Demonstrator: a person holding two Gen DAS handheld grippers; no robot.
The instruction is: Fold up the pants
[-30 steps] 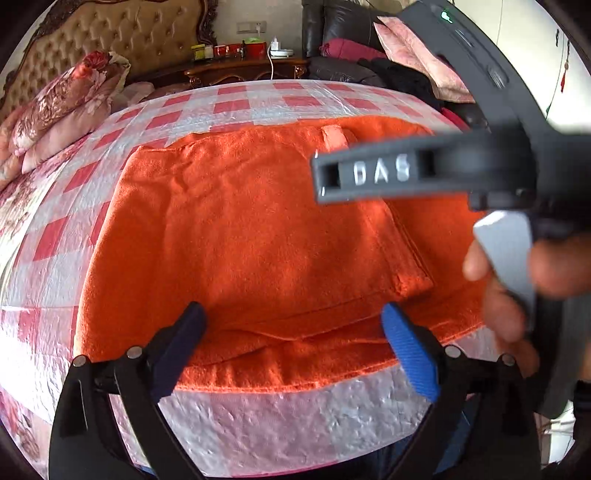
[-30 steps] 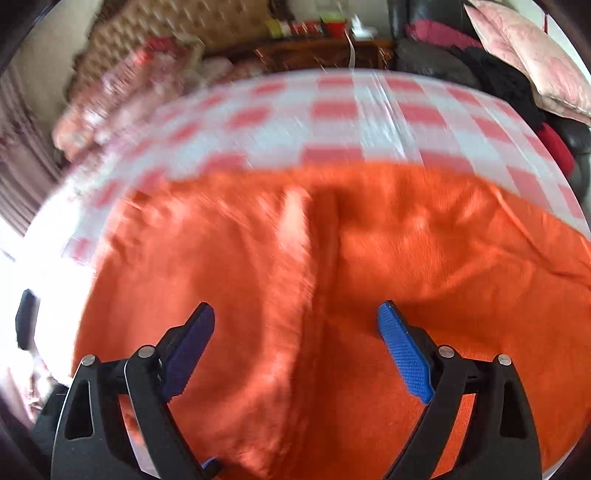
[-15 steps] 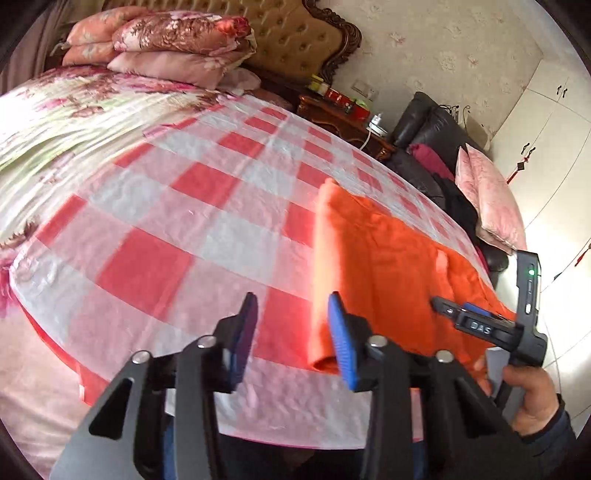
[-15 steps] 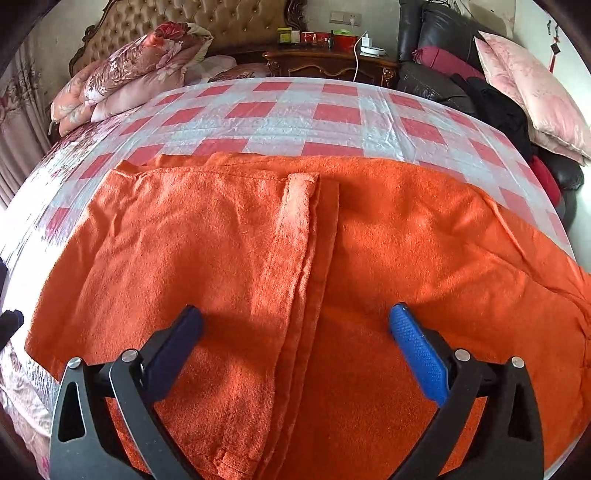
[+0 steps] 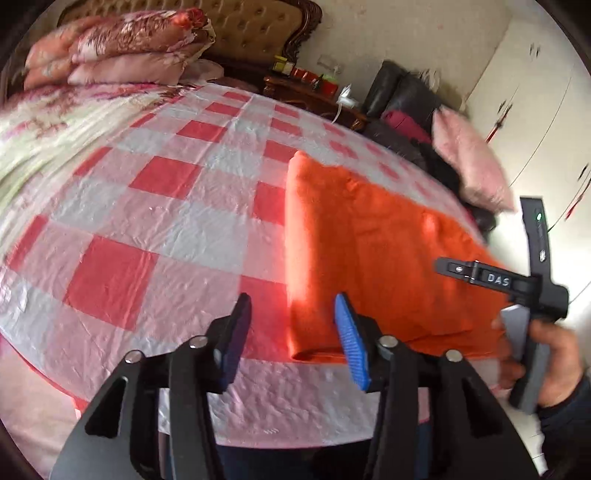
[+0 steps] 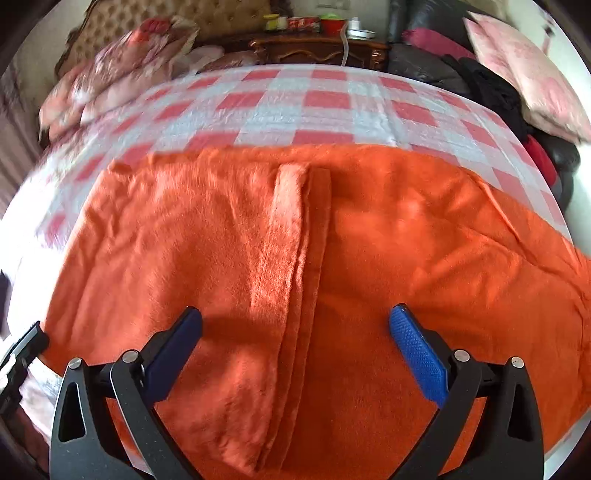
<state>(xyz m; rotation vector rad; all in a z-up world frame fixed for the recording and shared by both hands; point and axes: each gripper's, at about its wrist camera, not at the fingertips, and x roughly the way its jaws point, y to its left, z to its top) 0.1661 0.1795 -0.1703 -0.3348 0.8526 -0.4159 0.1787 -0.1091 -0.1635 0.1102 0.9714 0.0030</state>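
Bed under a red-and-white checked cover (image 5: 155, 206), folded floral quilts (image 5: 122, 44) stacked against a tufted headboard (image 5: 255, 33), carved wooden nightstand (image 6: 317, 48) crowded with small jars, dark leather sofa (image 5: 402, 92) heaped with clothes, pink pillow (image 5: 469, 162), white wardrobe doors (image 5: 535, 110)

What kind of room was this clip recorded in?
A home bedroom, most likely. The orange pants lie on a bed with a red-and-white checked cover, backed by a tufted headboard, with folded quilts stacked at its head and a wooden nightstand beside it.
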